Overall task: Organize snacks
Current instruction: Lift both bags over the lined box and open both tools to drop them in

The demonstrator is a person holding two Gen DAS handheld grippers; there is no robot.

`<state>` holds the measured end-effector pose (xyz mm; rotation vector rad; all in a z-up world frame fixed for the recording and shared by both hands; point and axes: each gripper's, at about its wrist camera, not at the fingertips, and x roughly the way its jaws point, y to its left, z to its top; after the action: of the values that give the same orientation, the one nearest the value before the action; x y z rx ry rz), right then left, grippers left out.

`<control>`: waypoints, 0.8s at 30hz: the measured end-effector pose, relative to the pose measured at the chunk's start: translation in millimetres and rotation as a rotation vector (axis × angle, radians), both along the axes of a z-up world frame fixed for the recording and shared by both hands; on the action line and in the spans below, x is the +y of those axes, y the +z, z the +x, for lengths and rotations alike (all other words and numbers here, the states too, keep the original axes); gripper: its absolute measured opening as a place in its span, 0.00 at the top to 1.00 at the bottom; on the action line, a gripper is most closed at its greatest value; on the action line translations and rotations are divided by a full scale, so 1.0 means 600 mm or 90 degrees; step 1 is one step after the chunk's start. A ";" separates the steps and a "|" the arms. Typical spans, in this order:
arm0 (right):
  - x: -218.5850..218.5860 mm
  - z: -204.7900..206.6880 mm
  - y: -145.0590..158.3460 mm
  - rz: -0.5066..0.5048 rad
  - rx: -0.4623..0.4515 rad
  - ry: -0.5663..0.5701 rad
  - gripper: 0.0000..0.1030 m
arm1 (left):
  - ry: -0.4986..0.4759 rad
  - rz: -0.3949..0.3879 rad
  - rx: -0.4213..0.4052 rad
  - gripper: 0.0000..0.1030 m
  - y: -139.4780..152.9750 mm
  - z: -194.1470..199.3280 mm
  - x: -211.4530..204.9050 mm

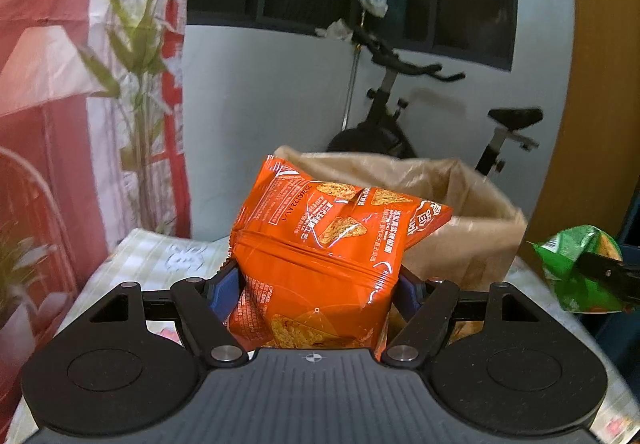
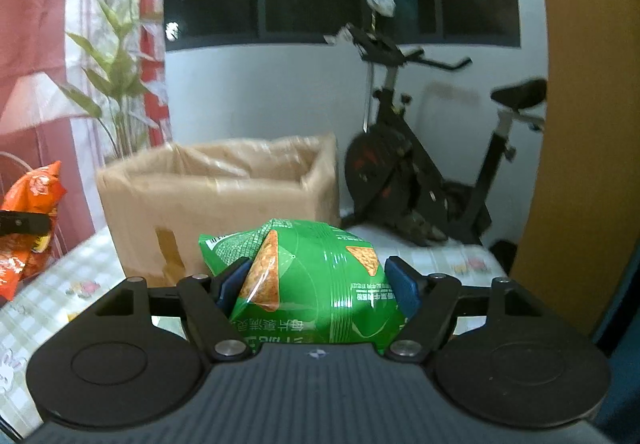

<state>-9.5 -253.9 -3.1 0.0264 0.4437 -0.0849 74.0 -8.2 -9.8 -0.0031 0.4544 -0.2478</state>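
Note:
My left gripper (image 1: pixel 318 290) is shut on an orange chip bag (image 1: pixel 320 244) and holds it above the table, in front of an open cardboard box (image 1: pixel 472 228). My right gripper (image 2: pixel 318 282) is shut on a green chip bag (image 2: pixel 316 284), held above the table, with the box (image 2: pixel 224 204) behind and to the left. The green bag and a right gripper finger show at the right edge of the left wrist view (image 1: pixel 576 272). The orange bag shows at the left edge of the right wrist view (image 2: pixel 28 220).
The table has a pale checked cloth (image 2: pixel 60 300). A black exercise bike (image 2: pixel 420 180) stands behind the table by the white wall. A green plant (image 2: pixel 116 84) and a red-and-white curtain (image 1: pixel 48 84) are on the left. A wooden panel (image 2: pixel 580 164) is on the right.

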 end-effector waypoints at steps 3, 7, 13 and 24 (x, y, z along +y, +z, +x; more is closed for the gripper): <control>0.007 0.017 0.033 -0.002 -0.027 0.022 0.28 | -0.009 0.009 -0.007 0.25 0.020 0.025 -0.012; 0.010 0.057 0.068 0.024 -0.046 0.050 0.28 | -0.021 0.029 -0.030 0.25 0.045 0.058 -0.029; 0.026 0.151 0.098 -0.005 -0.050 0.098 0.28 | -0.044 0.016 -0.027 0.25 0.075 0.133 -0.057; 0.035 0.321 0.063 -0.066 -0.011 0.130 0.28 | -0.043 0.001 0.020 0.25 0.063 0.267 -0.100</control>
<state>183.4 -233.2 34.5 -0.1202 0.4218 0.0929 234.1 -68.4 28.3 0.0100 0.4862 -0.3141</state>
